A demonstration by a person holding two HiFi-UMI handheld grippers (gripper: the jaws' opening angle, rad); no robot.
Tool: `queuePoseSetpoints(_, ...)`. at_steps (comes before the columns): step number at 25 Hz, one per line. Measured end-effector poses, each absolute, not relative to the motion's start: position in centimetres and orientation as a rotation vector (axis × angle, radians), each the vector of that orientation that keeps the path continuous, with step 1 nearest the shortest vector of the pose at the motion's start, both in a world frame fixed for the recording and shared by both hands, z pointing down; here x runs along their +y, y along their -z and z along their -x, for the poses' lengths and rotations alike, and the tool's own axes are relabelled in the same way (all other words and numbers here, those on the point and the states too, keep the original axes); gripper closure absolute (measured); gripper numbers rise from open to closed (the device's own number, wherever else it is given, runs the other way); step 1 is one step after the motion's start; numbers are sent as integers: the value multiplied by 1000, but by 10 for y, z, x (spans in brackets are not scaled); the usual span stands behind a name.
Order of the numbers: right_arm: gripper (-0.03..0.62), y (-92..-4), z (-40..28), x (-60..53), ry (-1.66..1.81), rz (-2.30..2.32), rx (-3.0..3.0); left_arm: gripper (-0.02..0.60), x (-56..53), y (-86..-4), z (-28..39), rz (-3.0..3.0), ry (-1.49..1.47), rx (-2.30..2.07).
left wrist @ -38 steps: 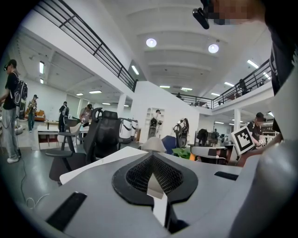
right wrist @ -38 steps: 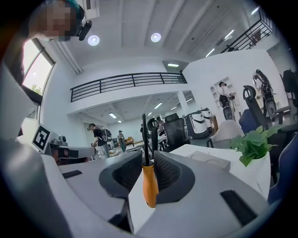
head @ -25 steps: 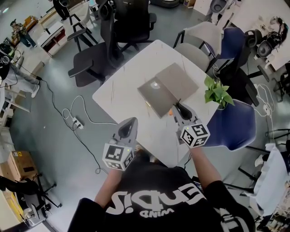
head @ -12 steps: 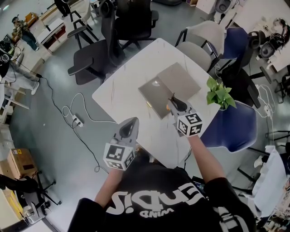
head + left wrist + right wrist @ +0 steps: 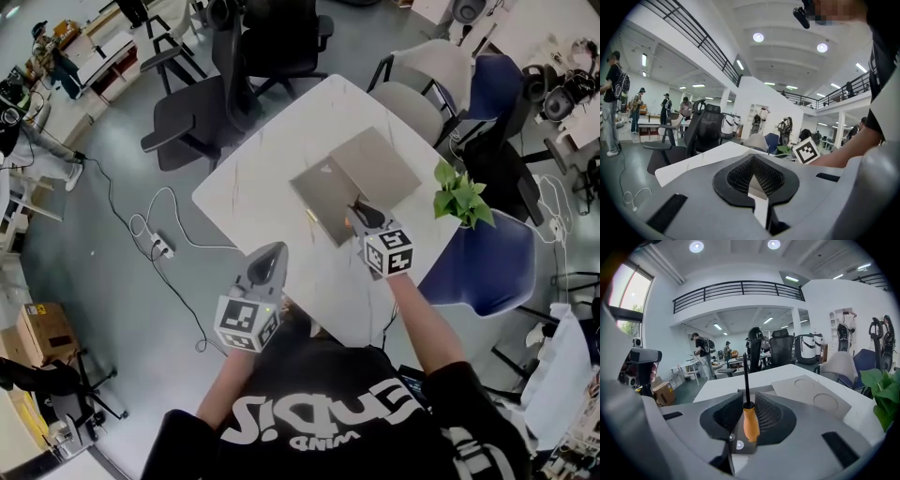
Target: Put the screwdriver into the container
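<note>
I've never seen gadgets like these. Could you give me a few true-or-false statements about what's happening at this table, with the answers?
1. The right gripper grips a screwdriver with an orange handle. True.
2. The screwdriver lies inside the grey container. False: it is clamped between the right gripper's jaws, with its dark shaft sticking out ahead of them.
3. The left gripper grips a second tool. False: its jaws are together with nothing between them.
4. A green leafy plant stands at the edge of the white table, on the right gripper's side. True.
</note>
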State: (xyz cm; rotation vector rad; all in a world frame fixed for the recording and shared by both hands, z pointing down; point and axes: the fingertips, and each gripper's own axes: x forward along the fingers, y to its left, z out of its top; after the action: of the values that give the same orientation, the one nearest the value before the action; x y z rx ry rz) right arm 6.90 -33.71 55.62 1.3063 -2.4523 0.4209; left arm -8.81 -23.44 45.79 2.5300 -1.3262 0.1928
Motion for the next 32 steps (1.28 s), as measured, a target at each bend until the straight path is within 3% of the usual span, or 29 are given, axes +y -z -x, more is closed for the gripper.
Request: queuePoseSetpoints(32, 520, -634, -47, -372, -476, -1152, -2276, 568, -252, -478, 99, -2460, -223, -1340)
